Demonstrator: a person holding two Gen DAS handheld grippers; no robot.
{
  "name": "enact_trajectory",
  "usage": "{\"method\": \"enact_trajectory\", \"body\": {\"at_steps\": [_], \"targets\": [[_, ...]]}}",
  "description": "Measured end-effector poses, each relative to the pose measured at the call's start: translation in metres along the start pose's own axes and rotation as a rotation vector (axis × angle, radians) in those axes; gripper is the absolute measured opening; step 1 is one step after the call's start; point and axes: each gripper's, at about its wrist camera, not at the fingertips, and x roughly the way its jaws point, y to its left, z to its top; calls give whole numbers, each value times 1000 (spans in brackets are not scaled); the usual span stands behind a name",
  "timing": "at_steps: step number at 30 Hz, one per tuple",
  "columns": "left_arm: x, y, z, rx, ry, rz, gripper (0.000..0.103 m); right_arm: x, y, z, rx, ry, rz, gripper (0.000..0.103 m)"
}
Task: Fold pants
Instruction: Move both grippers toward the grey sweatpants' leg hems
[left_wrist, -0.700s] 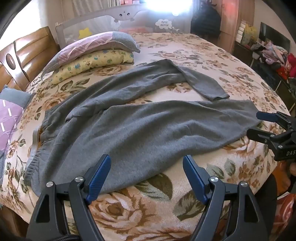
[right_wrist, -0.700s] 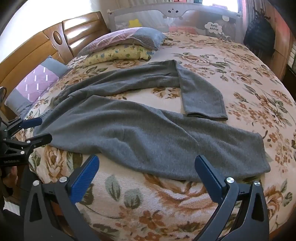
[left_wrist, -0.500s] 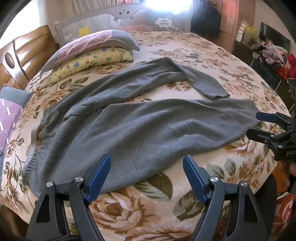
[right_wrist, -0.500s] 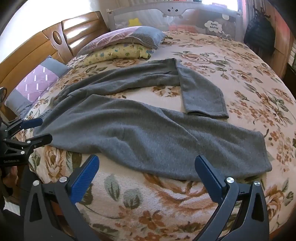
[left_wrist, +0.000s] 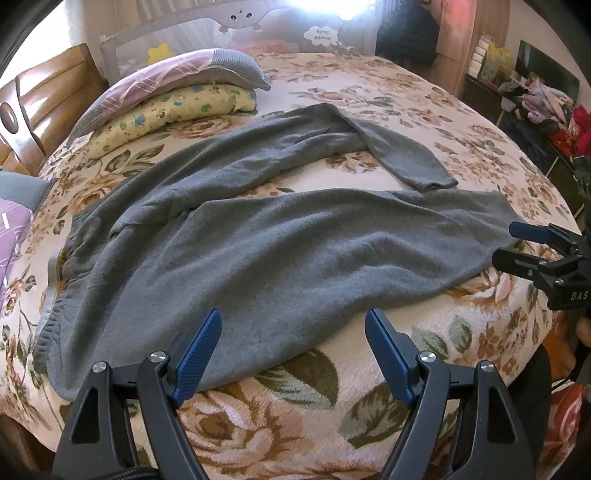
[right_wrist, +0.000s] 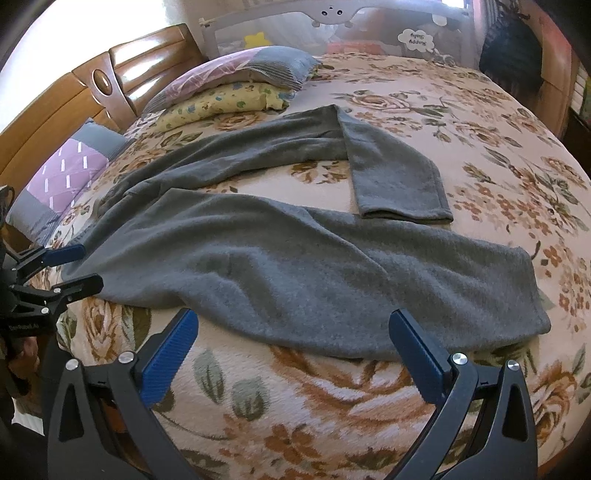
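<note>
your left gripper (left_wrist: 291, 347) and right gripper (right_wrist: 291, 339) both gape empty; the grey sweatpants (left_wrist: 280, 251) run crosswise ahead, waistband nearer your left.

Left gripper (left_wrist: 293, 332): jaws spread wide, nothing between them, blue pads (left_wrist: 197, 356) facing each other, tilted downward. Right gripper (right_wrist: 291, 332): jaws likewise spread wide and empty, tilted downward at a similar slant. Each gripper shows at the edge of the other's view, jaws parted. Part of a hand (left_wrist: 583, 328) is visible behind the right gripper's body.
</note>
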Motion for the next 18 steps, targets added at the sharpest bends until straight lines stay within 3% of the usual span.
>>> {"method": "enact_trajectory", "body": {"at_steps": [18], "targets": [[27,4,25,3,32,-30,81,19,-19,19,58,3,20,103]]}}
